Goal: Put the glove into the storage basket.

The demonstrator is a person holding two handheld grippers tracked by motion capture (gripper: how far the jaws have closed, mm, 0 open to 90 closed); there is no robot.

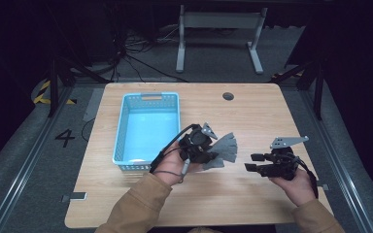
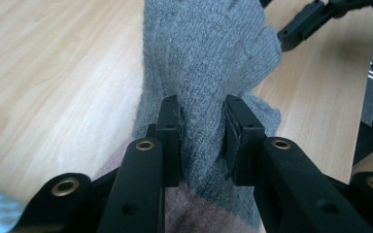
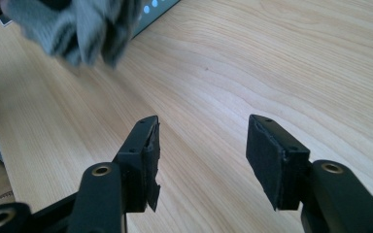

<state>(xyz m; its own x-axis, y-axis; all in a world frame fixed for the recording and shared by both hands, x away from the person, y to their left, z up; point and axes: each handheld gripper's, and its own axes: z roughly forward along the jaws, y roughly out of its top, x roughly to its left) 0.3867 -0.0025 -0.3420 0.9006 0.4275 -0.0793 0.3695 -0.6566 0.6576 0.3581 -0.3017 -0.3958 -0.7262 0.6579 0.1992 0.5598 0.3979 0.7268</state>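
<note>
blue basket [image 1: 124,127]: looks empty | grey glove [image 1: 223,149]: clamped in left gripper [image 1: 212,154]

Grey knitted glove [image 2: 209,58] hangs, apparently lifted.

Person's arms enter in tan, ribbed-cuff sleeves; each hand carries a black two-jaw tool. Left gripper [image 1: 209,154]: matte black body, grey three-cornered plate on top, black cable looping back past the wrist; brass-coloured rivets at the jaw pivots, small screw holes in the arms, flat black pads. Right gripper [image 1: 252,162]: same black frame, grey plate raised above it, cable trailing behind; brass-ringed pivots, pads [image 3: 151,160] with a worn, ragged rubber face
</note>
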